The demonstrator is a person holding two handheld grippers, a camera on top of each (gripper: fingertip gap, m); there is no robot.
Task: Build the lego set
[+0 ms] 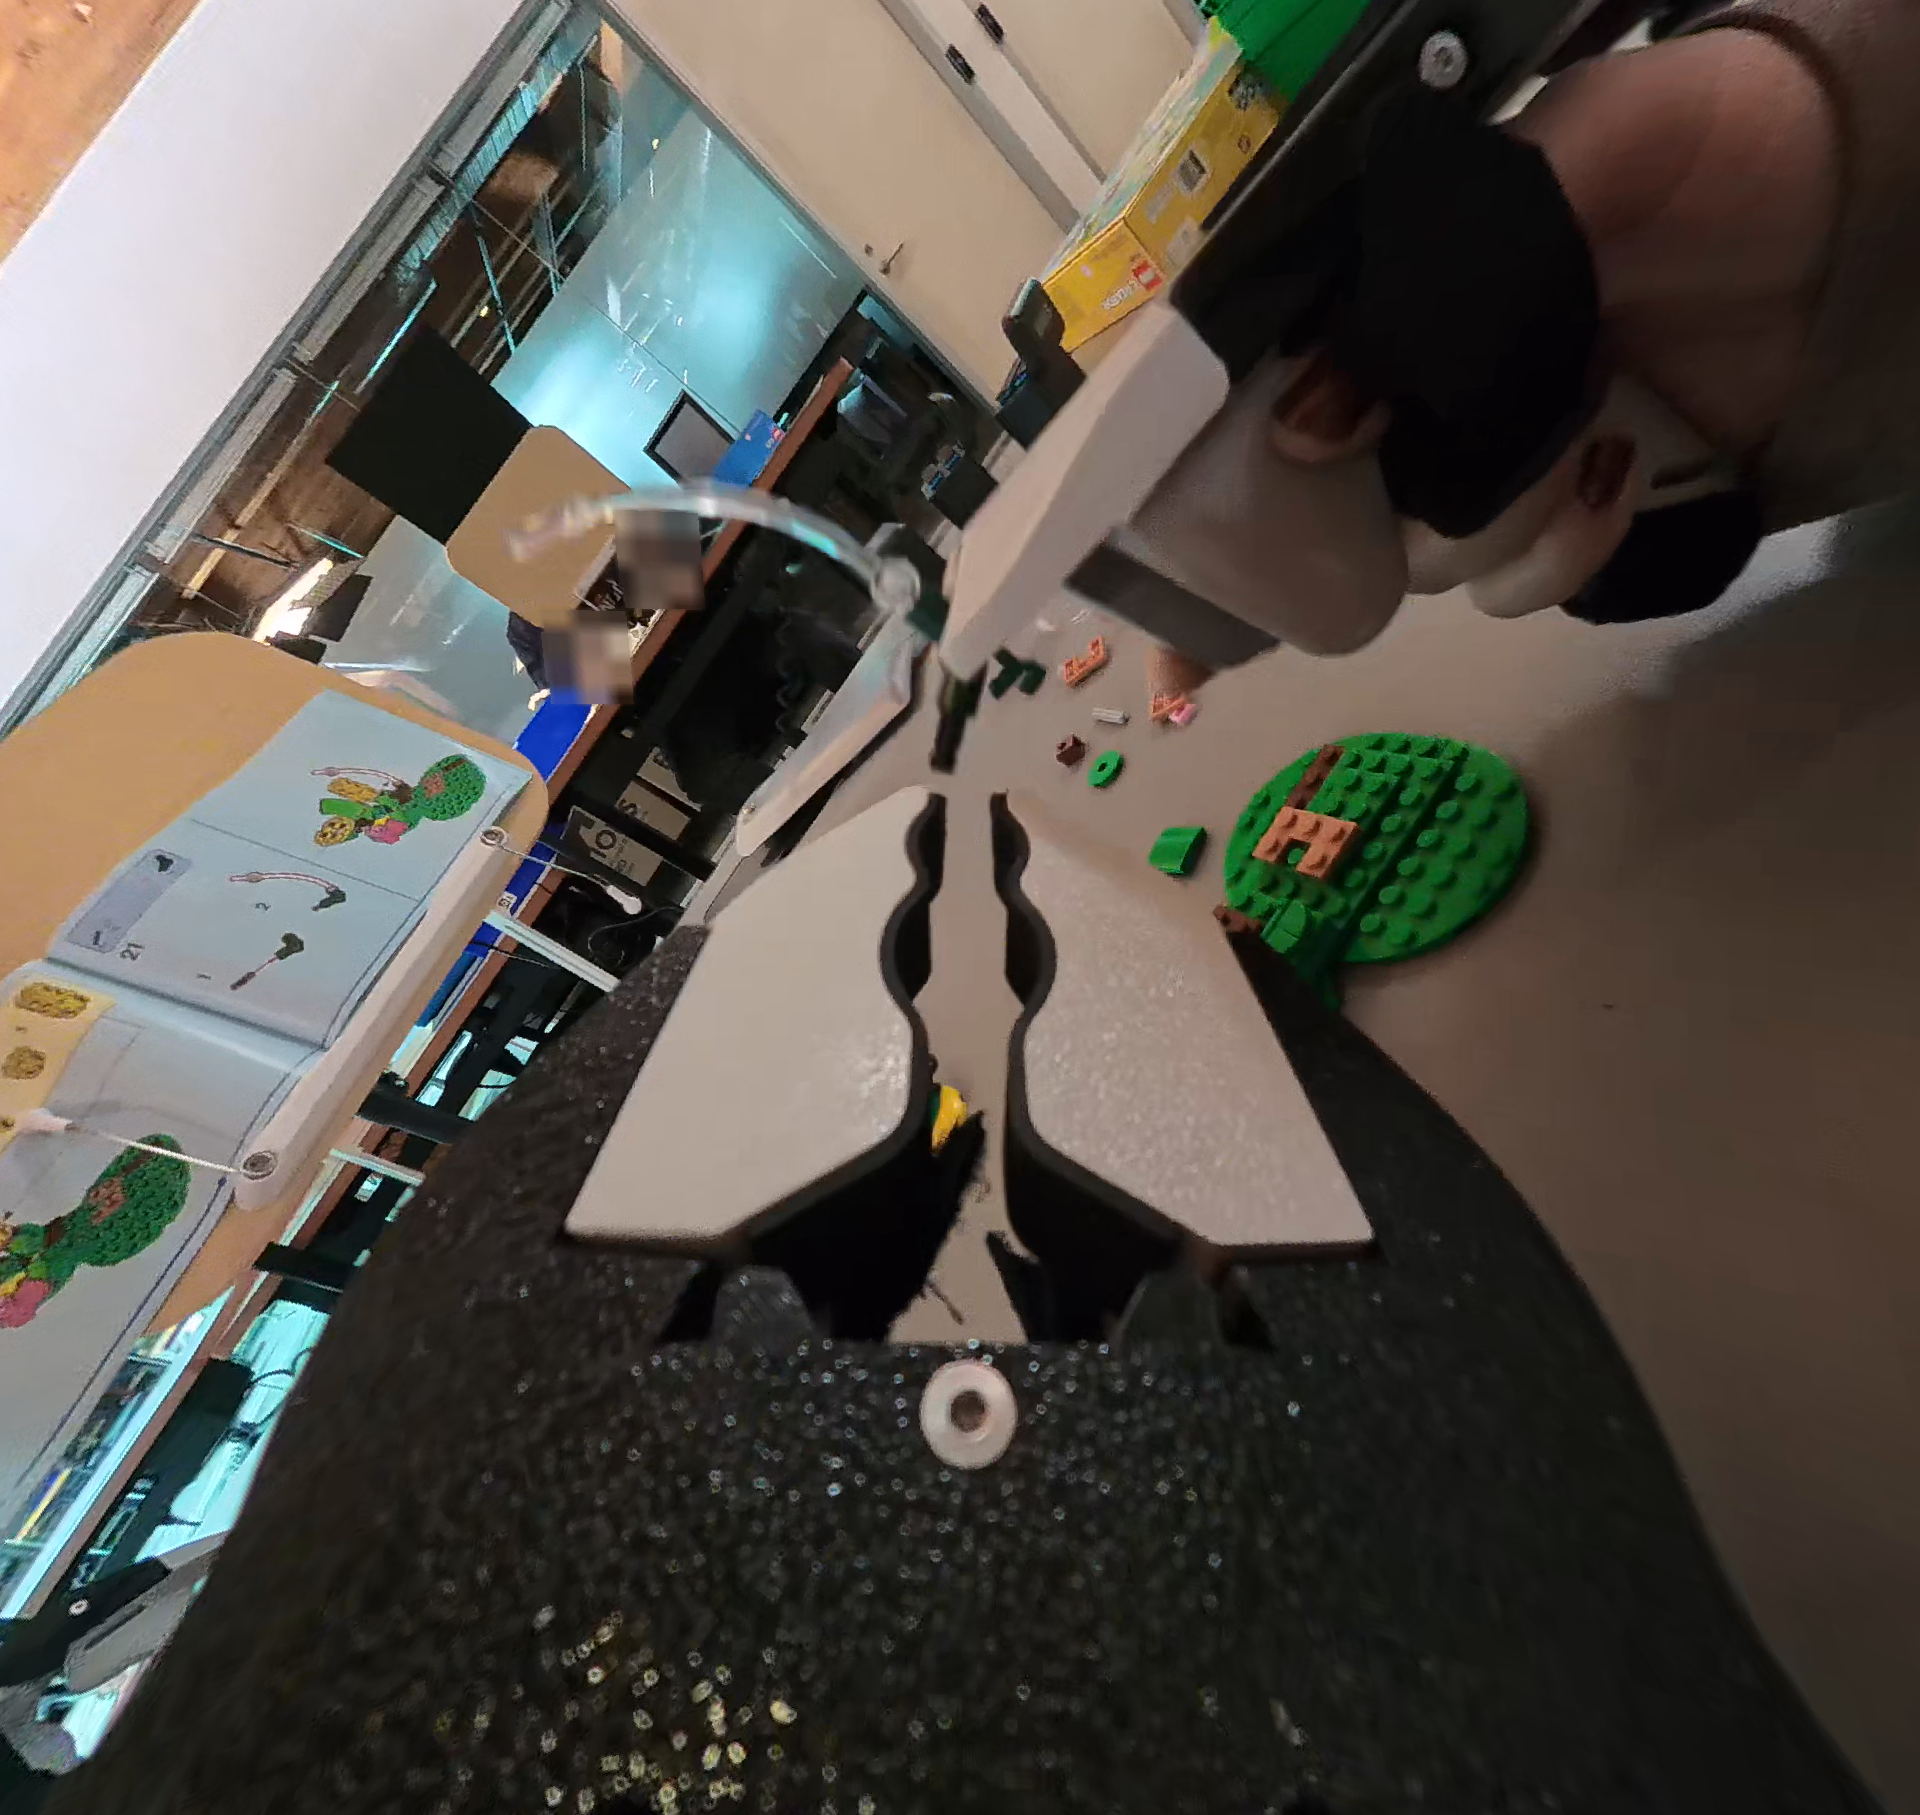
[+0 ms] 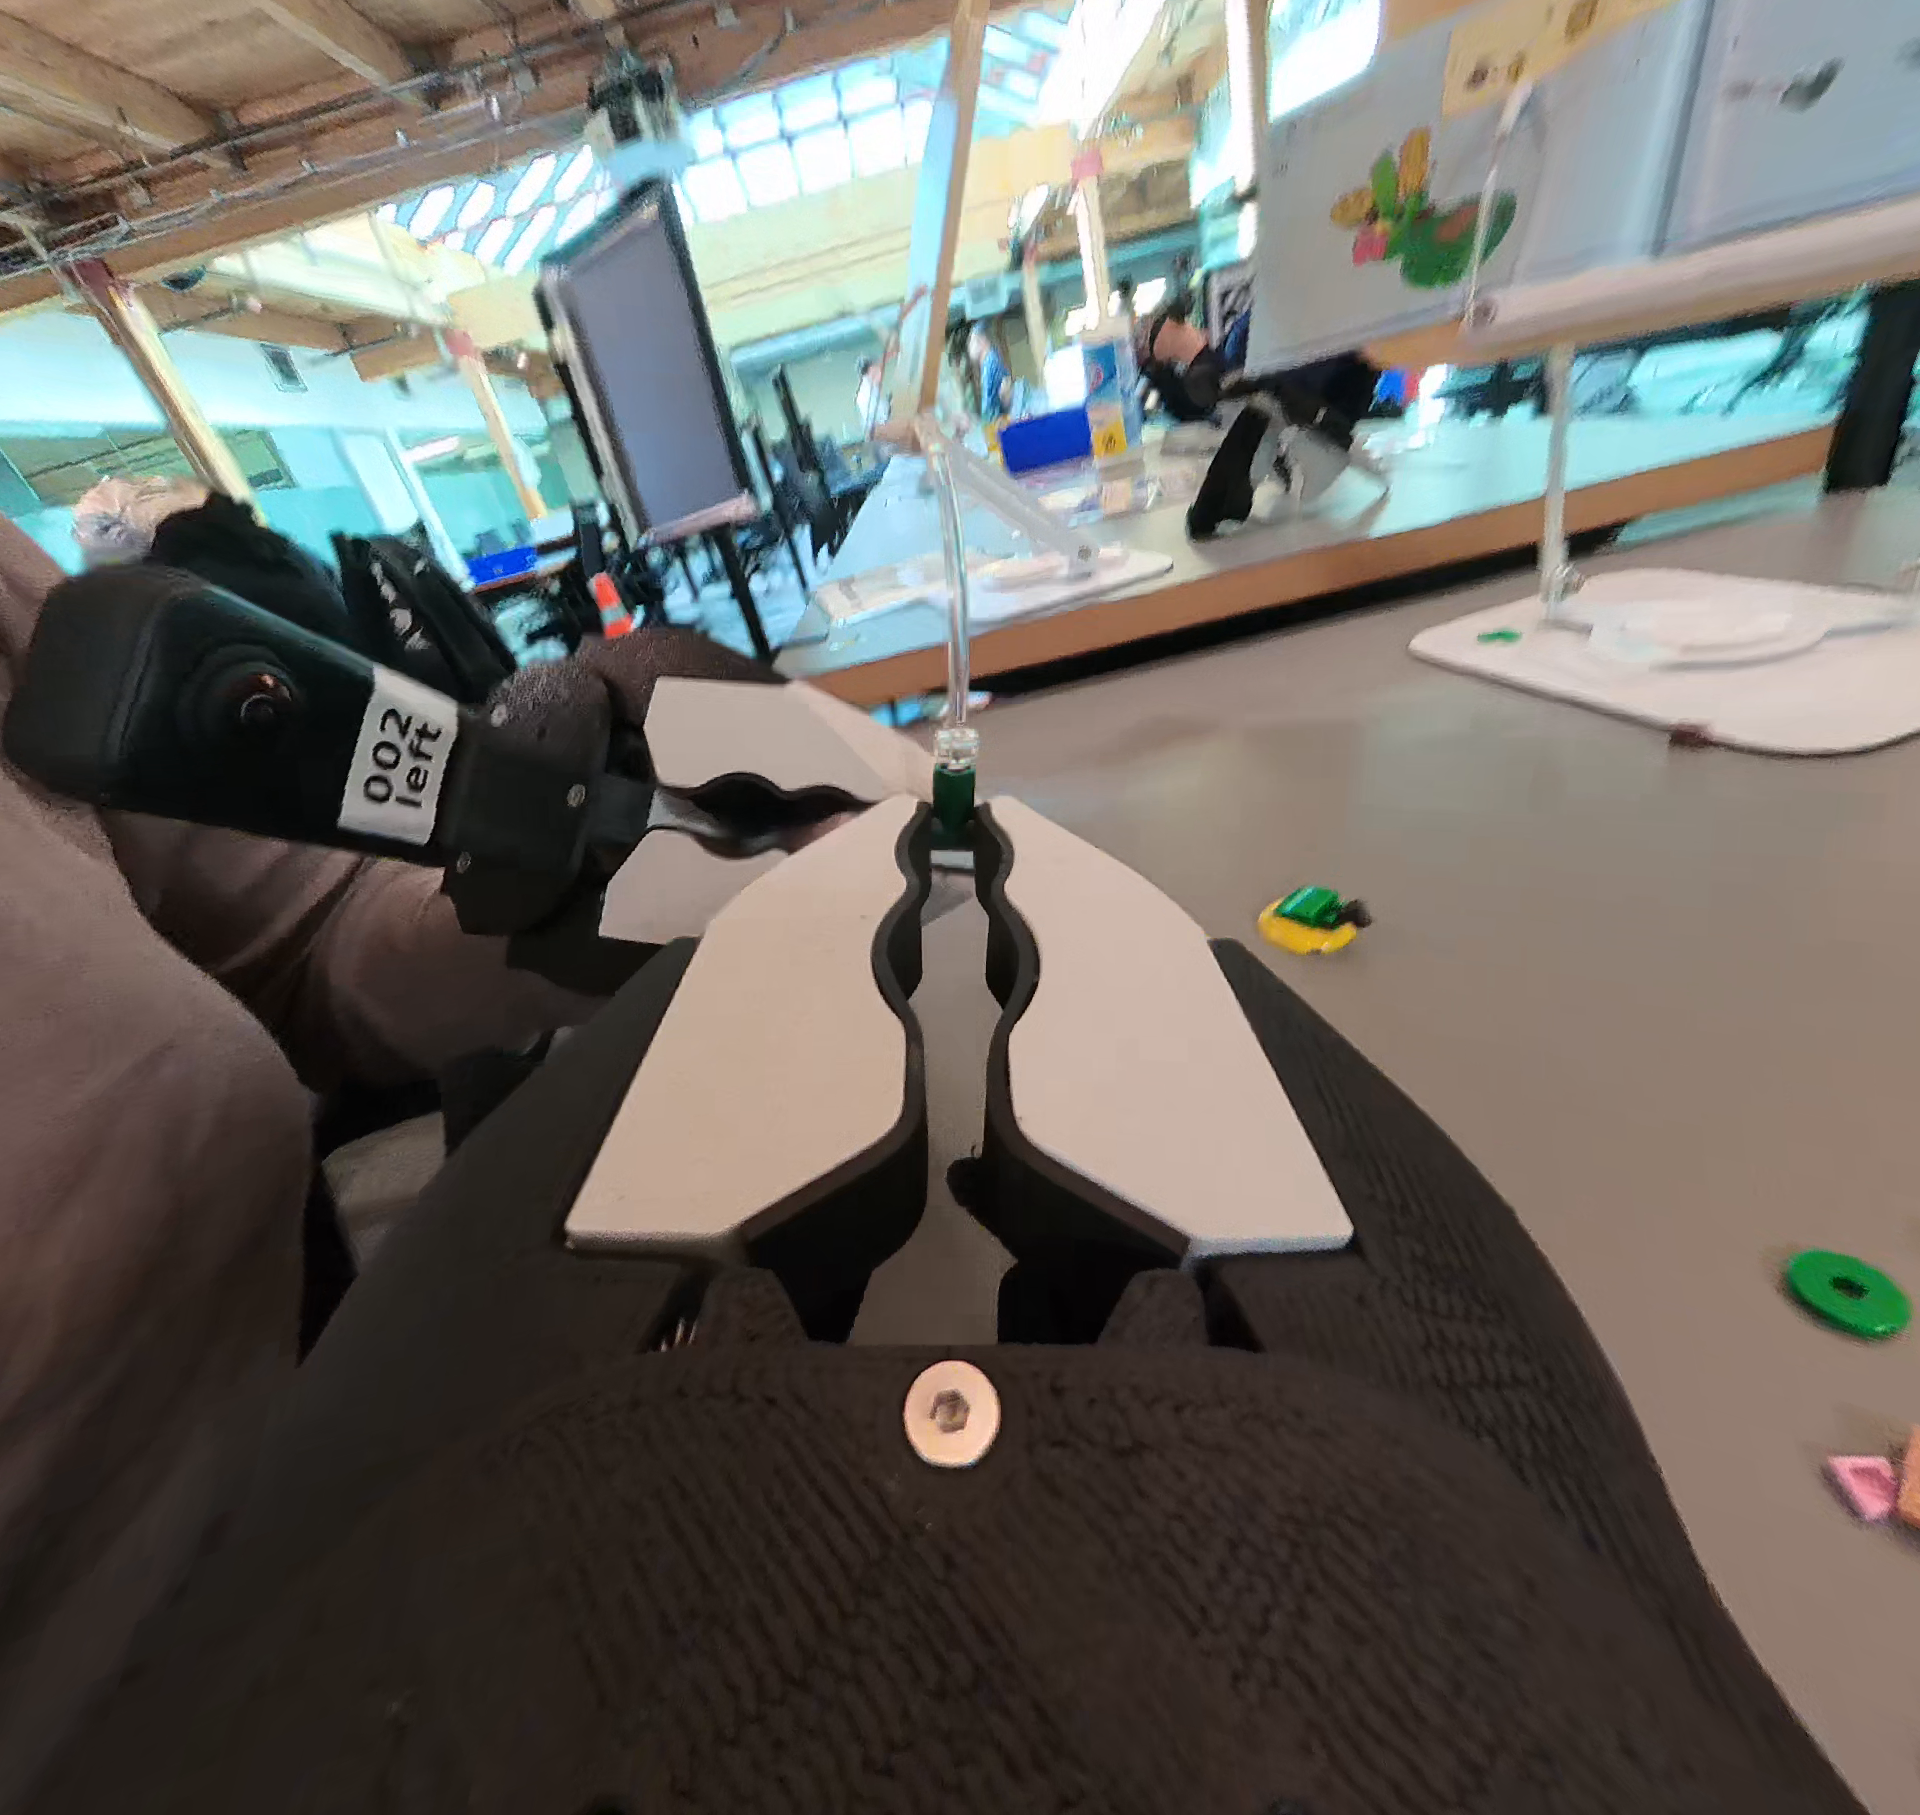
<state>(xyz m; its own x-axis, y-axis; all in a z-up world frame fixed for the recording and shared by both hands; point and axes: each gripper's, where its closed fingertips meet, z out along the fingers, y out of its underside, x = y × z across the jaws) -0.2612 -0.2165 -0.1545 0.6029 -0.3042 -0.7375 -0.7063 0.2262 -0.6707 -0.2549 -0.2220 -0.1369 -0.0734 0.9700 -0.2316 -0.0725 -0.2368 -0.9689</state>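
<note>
My right gripper is shut on a small dark green piece with a clear flexible tube rising from it. In the left wrist view the right gripper comes in from the upper right with the dark green piece, and the clear tube curves away to the left. My left gripper sits just below that piece, its jaws a narrow gap apart with nothing between them. It also shows in the right wrist view, beside my right fingertips. The round green baseplate build lies on the grey table to the right.
Loose pieces lie on the table: a green slope, a green ring, a brown stud, an orange plate and a yellow-and-green piece. The instruction booklet stands on a white stand. A yellow box is at the back. The tips of both grippers are at nearly the same place.
</note>
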